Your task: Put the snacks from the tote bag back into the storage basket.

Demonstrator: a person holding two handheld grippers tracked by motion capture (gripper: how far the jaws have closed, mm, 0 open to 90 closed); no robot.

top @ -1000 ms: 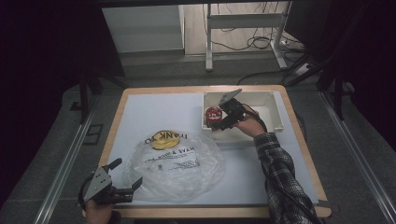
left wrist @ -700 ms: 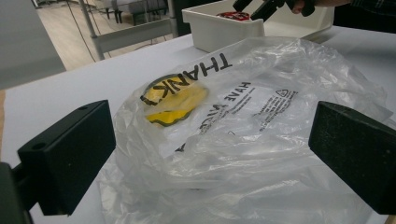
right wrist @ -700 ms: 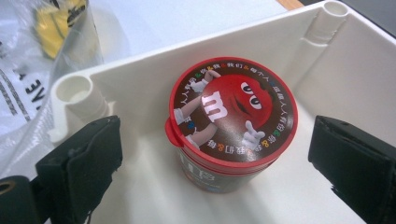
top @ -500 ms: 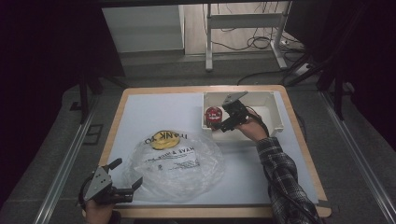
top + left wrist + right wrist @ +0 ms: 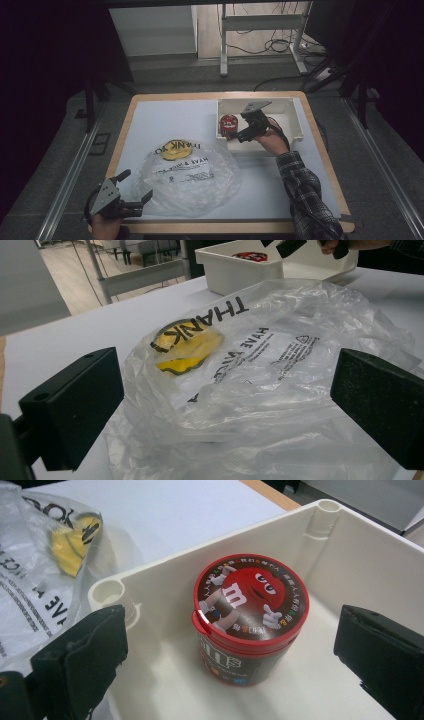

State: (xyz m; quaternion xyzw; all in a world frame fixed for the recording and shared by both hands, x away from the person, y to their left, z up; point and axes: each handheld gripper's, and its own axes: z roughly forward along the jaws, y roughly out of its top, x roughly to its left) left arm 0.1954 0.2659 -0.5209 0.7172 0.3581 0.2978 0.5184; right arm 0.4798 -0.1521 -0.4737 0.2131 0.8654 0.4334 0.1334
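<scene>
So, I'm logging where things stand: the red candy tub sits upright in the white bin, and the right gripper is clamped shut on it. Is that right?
Not quite. The red candy tub does sit upright in the white bin, but the right gripper is open. The right gripper view shows its jaws standing wide on either side of the tub, touching nothing; they have just been opening.

Right gripper (image 5: 239, 135): jaws spread wide, just been opening, nothing between the pads; held out from a plaid-sleeved forearm, wrist bent, jaws aimed leftward and down. Left gripper (image 5: 134, 187): low at the near left, jaws spread wide, gripping nothing, pointing right.
</scene>
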